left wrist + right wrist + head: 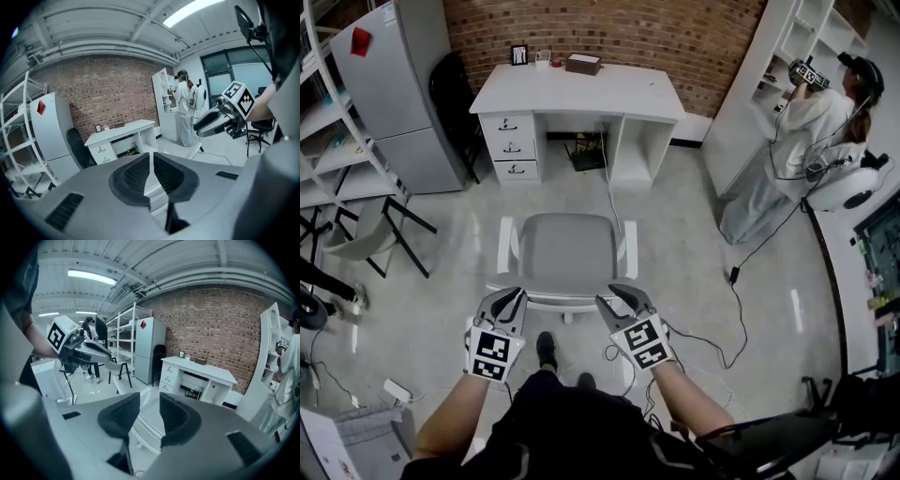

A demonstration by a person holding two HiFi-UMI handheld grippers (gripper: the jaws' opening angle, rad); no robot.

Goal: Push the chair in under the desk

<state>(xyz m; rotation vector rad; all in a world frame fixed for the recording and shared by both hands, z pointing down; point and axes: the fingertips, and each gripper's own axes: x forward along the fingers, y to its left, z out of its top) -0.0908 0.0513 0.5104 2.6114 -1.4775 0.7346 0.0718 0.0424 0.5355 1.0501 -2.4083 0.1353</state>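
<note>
A grey-seated chair [563,251] with a white frame stands out on the floor, a good way in front of the white desk [581,91] at the brick wall. Its backrest edge is nearest me. My left gripper [512,302] is at the back's left corner, jaws shut with nothing held. My right gripper [619,300] is at the back's right corner, open, with nothing pressed between its pads. In the left gripper view the shut left gripper [151,158] points at the desk [123,132]. In the right gripper view the chair's white frame [143,430] shows below the open right gripper [150,401].
A grey fridge [394,84] and a black chair [455,94] stand left of the desk. A folding stool [366,234] is at left. A white shelf unit [778,66] and a person [825,122] are at right. A cable [736,309] trails over the floor.
</note>
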